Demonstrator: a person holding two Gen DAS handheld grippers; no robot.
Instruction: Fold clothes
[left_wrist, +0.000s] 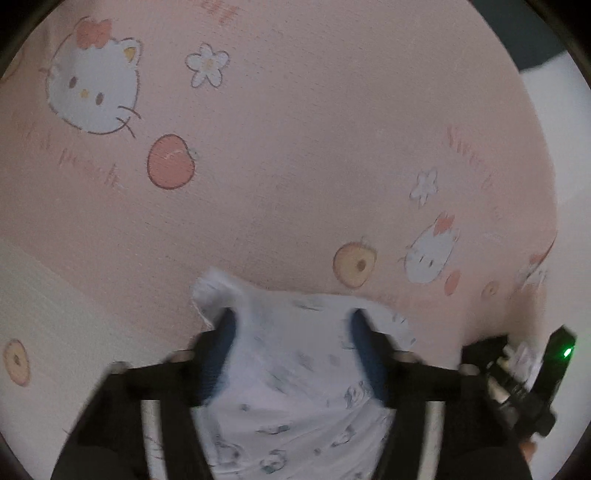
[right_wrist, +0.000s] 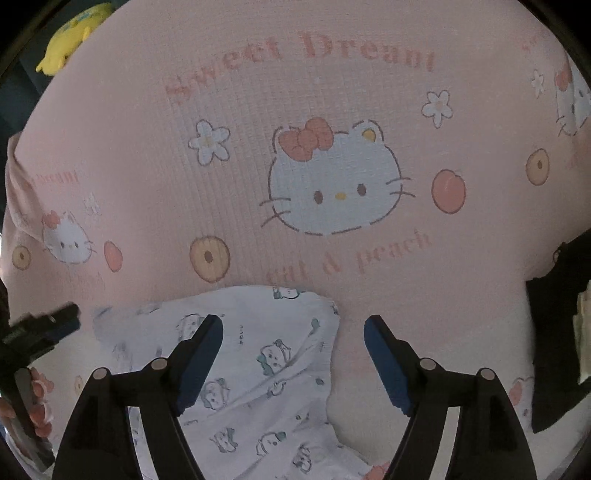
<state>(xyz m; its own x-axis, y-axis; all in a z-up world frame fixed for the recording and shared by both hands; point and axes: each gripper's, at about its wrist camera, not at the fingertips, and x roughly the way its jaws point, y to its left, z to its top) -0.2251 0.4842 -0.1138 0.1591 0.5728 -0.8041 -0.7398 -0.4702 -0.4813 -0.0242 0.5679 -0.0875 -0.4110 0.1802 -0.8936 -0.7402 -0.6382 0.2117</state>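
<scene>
Garment (right_wrist: 258, 369), white and printed, lies low in both frames on the pink sheet (right_wrist: 332, 258). Left gripper (left_wrist: 291, 325) looks wide, cloth between its fingers; grip unclear. Right gripper (right_wrist: 293, 336) hangs released. Corners should meet squarely.

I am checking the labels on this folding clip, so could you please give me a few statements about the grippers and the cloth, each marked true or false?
1. The right gripper is open. True.
2. The white printed garment lies on a plain blue sheet. False: it lies on a pink cat-print bedspread.
3. The left gripper has white fabric between its fingers. True.
4. A yellow soft toy lies on the garment. False: it sits at the bedspread's far edge.
</scene>
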